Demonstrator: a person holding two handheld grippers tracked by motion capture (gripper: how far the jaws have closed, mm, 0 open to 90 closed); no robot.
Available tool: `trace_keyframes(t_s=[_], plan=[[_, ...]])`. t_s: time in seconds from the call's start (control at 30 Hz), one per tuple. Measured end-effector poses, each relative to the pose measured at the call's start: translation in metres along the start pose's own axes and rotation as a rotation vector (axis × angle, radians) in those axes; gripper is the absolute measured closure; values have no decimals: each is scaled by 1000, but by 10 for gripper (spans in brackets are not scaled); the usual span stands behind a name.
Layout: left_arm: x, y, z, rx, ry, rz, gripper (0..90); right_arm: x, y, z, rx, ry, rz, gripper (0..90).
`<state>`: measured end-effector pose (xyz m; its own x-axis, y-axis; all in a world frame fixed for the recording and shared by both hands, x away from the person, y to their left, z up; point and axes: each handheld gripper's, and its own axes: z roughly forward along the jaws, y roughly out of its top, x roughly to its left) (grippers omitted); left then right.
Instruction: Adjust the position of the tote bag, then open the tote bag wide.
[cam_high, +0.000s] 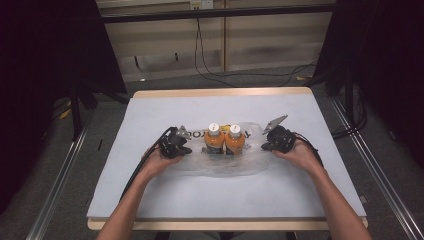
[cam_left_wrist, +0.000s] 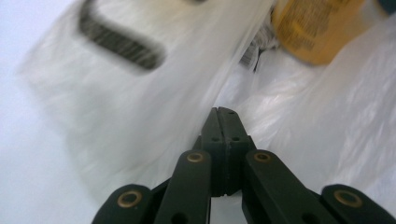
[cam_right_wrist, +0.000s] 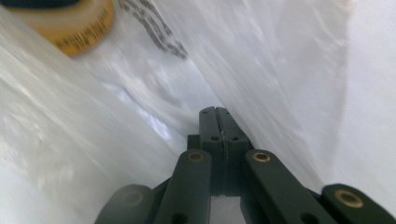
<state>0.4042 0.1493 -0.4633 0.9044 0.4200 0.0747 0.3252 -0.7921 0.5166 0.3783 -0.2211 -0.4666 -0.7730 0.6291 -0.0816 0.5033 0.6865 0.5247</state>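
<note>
Left claw and right claw are each pressed together, pinching the bag at 9 and 3 o'clock of the two bottles mid-desk. Best lift evenly, so neither tips.

Black cables on grey floor

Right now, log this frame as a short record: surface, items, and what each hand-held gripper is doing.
surface: table with pale cover
items: two orange bottles, white caps, upright side by side inside a clear plastic bag
left hand-held gripper: jaws shut, at the bag's left edge; whether film is pinched cannot be told
right hand-held gripper: jaws shut, at the bag's right edge, same doubt
</note>
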Motion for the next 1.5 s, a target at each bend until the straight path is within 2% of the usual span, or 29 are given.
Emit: trace_keyframes(t_s=[0.03, 0.13, 0.23, 0.27, 0.3, 0.33, 0.37, 0.43, 0.63, 0.8, 0.83, 0.93, 1.0, 1.17, 1.33, 1.37, 1.43, 1.5], plan=[[-2, -1, -1, -3, 7, -6, 900, -1, -2, -2, 10, -7, -1, 900], [-3, -4, -4, 15, 20, 12, 900, 0, -7, -6, 29, -31, -12, 900], [-2, -8, -6, 22, 25, 16, 900, -2, -11, -8, 23, -37, -16, 900], [-2, -10, -8, 25, 26, 17, 900, -1, -12, -10, 32, -38, -4, 900], [-2, -10, -8, 25, 26, 17, 900, -3, -14, -10, 28, -54, -23, 900], [-3, -13, -9, 27, 34, 24, 900, -3, -15, -10, 31, -66, -24, 900], [-3, -14, -11, 41, 54, 48, 900, -3, -15, -10, 31, -66, -24, 900], [1, -21, -14, 33, 39, 14, 900, -5, -17, -12, 35, -65, -26, 900], [5, -26, -18, 43, 30, 10, 900, -8, -23, -17, 56, -62, -26, 900], [6, -30, -21, 57, 41, 12, 900, -8, -24, -19, 69, -67, -27, 900], [7, -30, -22, 67, 42, 24, 900, -9, -25, -19, 68, -61, -28, 900], [8, -33, -23, 56, 33, -7, 900, -12, -29, -23, 87, -71, -30, 900], [7, -35, -23, 44, 34, -19, 900, -13, -32, -24, 70, -66, -29, 900], [9, -38, -26, 59, 23, -12, 900, -13, -33, -25, 80, -67, -22, 900], [9, -40, -27, 48, 24, -21, 900, -16, -35, -27, 77, -56, -15, 900], [7, -40, -27, 55, 38, -3, 900, -16, -36, -28, 92, -54, -26, 900], [7, -40, -28, 66, 40, 2, 900, -14, -36, -28, 105, -65, -34, 900], [7, -42, -28, 55, 38, -11, 900, -14, -36, -28, 104, -75, -48, 900]])
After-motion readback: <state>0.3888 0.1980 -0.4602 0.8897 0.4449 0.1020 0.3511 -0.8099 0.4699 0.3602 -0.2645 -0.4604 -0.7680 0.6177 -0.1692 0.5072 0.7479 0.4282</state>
